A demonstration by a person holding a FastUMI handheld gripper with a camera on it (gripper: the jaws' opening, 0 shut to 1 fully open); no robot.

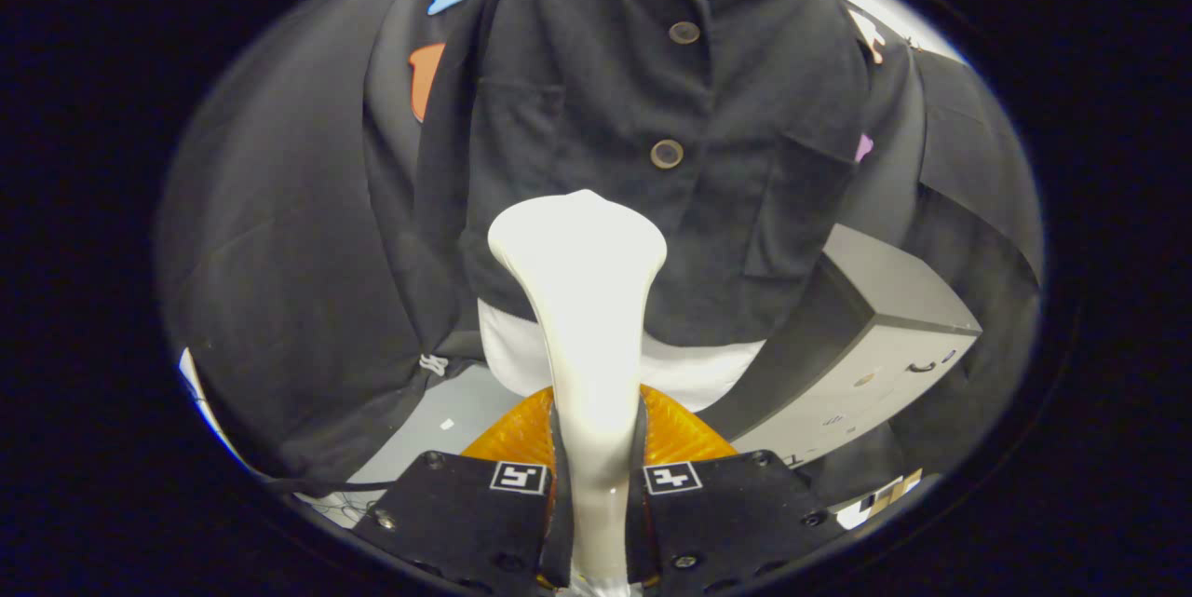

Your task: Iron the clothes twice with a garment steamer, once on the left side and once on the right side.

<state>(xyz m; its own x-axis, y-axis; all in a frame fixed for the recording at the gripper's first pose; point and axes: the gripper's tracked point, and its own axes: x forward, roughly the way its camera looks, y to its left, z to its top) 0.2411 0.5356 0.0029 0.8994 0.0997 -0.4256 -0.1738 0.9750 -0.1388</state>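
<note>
A white garment steamer (582, 299) stands up between my fingers, its narrow handle pinched by both and its wide head at the top. My gripper (596, 476) is shut on that handle. The steamer's head sits low against a black buttoned jacket (652, 113) that hangs on a white torso form (694, 373). The head lies left of the jacket's button line, just below the lower button (667, 154). An upper button (684, 33) shows higher up. The jacket's hem hangs just behind the steamer's neck.
A grey box-shaped unit (875, 355) stands to the right of the torso form. An orange ribbed base (521, 434) lies just beyond my fingers. Black cloth (279, 299) drapes the wall on both sides, over a pale floor (438, 415).
</note>
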